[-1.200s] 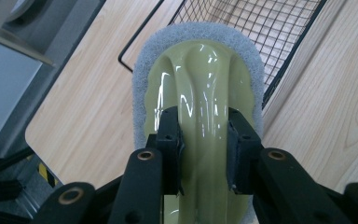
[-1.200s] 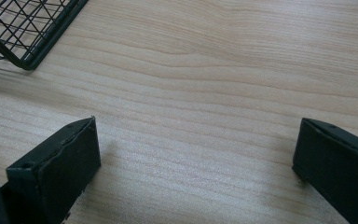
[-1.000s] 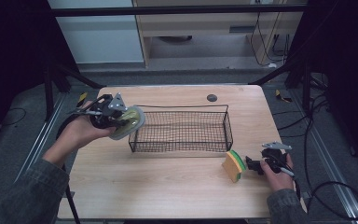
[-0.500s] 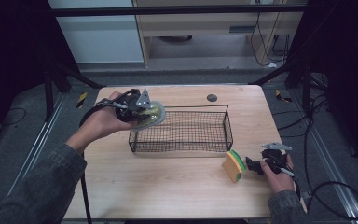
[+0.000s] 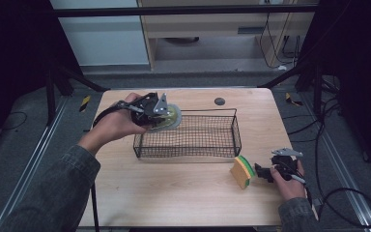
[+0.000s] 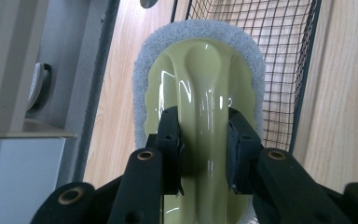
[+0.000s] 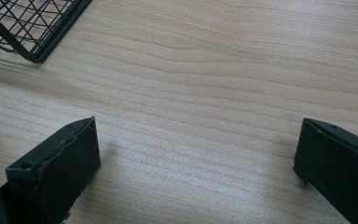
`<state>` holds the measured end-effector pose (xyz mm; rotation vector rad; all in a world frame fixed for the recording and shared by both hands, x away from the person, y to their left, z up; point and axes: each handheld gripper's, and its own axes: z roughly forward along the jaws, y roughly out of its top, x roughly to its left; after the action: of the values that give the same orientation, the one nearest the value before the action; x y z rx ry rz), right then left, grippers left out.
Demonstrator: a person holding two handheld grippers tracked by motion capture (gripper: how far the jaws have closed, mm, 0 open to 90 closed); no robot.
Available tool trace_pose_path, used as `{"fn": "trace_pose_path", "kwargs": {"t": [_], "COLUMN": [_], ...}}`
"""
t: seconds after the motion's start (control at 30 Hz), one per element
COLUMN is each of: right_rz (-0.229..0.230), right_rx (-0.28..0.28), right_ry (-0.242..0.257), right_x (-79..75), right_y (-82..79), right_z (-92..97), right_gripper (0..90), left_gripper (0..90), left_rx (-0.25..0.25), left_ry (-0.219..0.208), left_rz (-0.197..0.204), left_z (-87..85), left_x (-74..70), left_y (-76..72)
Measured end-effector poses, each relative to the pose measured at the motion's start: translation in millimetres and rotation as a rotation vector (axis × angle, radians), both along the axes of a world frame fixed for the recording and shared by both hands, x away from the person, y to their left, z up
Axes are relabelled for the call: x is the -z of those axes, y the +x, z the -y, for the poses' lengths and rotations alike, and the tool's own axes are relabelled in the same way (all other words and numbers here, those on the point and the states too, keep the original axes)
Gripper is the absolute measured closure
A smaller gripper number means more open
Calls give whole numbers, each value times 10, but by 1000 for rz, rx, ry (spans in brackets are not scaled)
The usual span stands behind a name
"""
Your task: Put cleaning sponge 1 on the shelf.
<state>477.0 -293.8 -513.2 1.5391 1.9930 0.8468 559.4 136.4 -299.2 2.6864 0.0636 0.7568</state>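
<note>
The left hand-held gripper (image 5: 166, 115) is clamped on the scrubber (image 5: 170, 117). In the left gripper view its two black jaws press on either side of the glossy yellow-green handle (image 6: 205, 135), and the white scouring pad (image 6: 200, 32) rims the handle's wide end. The scrubber (image 6: 200, 84) hangs over the left end of the wire basket (image 5: 193, 135), at the far left corner, above the rim. Whether the scrubber touches the basket wire cannot be told. The basket (image 6: 279, 56) is black mesh, rectangular, and stands on the desk (image 5: 174, 193) near its middle, long side running left to right. The person's left hand (image 5: 118, 125) holds the left gripper from the left side of the desk, with the grey plate (image 5: 162, 104) on top. The right hand-held gripper (image 5: 263, 172) rests low at the near right of the desk, held by the right hand (image 5: 287, 183). Its jaws stand wide apart with bare desk (image 7: 205, 116) between them in the right gripper view, where a corner of the basket (image 7: 32, 28) shows at upper left. A sponge (image 5: 243, 171), yellow with a green face, stands on edge just in front of the right gripper's jaws and near the basket's near right corner. A small dark disc (image 5: 219, 101) lies on the desk beyond the basket.
</note>
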Motion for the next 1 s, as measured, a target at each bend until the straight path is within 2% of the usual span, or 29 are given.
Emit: {"fn": "trace_pose_path", "kwargs": {"t": [0.37,0.5,0.63,0.73,0.8,1.0], "right_rz": [1,1,0,0,1,-1], "right_rx": [2,0,0,3,3,4], "right_ry": [1,-1,1,6,2,3], "right_x": [0,0,0,-1,-1,-2], "right_y": [-1,0,1,4,13,12], "right_z": [-2,0,0,-4,-4,-6], "right_gripper": [5,4,4,4,4,4], "left_gripper": [703,703,703,703,703,703], "left_rx": [-10,5,25,37,46,35], "left_ry": [40,57,46,54,84,81], "left_rz": [-19,-31,-46,-44,-41,-45], "left_z": [-24,-35,-28,-25,-32,-77], "left_x": [146,192,237,260,308,355], "left_y": [106,138,155,156,149,146]}}
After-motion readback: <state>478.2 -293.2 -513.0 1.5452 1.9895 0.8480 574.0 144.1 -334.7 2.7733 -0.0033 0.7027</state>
